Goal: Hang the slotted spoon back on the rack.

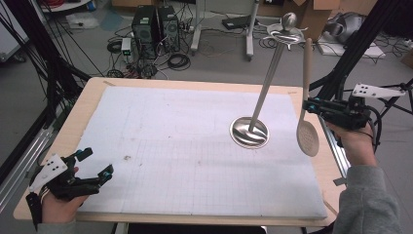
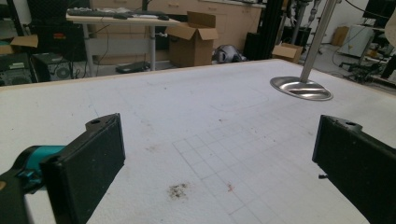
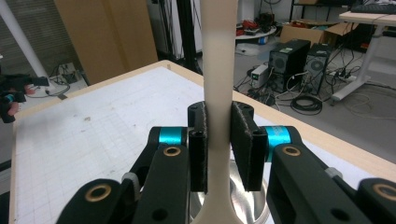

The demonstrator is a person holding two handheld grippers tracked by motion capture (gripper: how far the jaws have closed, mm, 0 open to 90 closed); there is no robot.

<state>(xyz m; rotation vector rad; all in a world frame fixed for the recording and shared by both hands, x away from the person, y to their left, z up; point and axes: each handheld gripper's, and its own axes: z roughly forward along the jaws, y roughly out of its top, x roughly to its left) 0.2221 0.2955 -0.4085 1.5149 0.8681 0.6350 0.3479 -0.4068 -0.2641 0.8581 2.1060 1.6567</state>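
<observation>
My right fingers (image 3: 240,144) are clenched on the handle of a pale slotted spoon (image 1: 307,102), the handle running straight up between them while the round slotted bowl hangs just below, clear of the counter (image 1: 87,102). From the high view, the handle's upper end rises close beside the hooked crown of a steel utensil stand (image 1: 265,92), whose slanting pole and shiny round base sit just inward of my right fingers, on the white gridded mat (image 1: 170,136). I cannot tell whether the handle's end touches the crown or is merely near it.

My left fingers (image 2: 100,161) are released, spread wide and holding nothing, low over the near corner of the mat and well apart from the stand and the spoon; between them I see bare mat with a small dark smudge.

As I judge it, the work is hanging the spoon on the stand. The pickup is done and the spoon is lifted upright beside the stand, which carries no other utensil. What remains is to bring the handle's end onto a hook, let it settle, and loosen my right fingers.
</observation>
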